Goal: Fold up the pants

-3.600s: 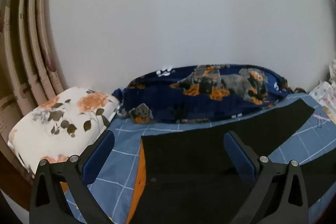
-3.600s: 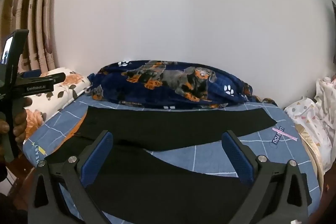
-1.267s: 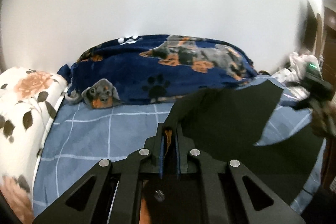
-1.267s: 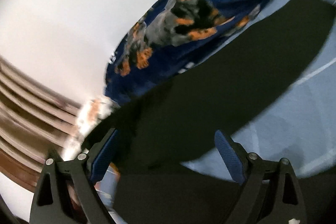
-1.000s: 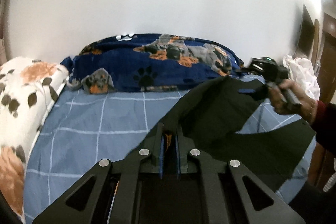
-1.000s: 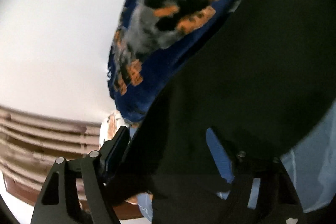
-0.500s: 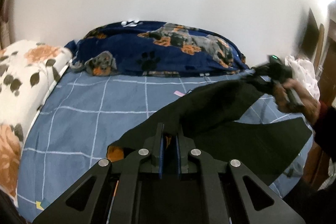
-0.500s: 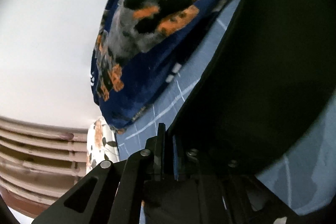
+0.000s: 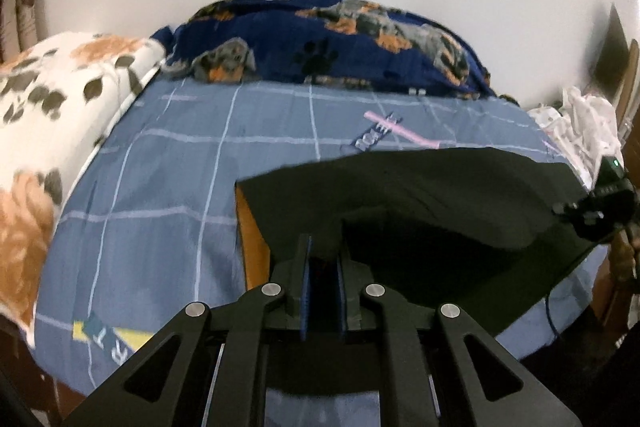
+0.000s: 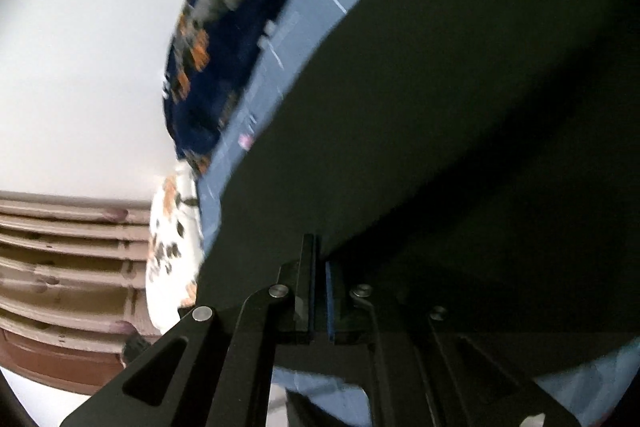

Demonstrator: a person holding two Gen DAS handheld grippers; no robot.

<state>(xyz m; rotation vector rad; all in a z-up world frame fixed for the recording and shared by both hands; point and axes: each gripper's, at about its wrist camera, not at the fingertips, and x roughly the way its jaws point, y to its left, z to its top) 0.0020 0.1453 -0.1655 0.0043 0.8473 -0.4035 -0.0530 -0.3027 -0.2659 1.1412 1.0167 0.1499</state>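
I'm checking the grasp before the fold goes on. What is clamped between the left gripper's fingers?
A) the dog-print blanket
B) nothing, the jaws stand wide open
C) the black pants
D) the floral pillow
C: in the left wrist view the left gripper has its jaws shut on the black pants, whose fabric rises into them, while pillow and blanket lie far off.
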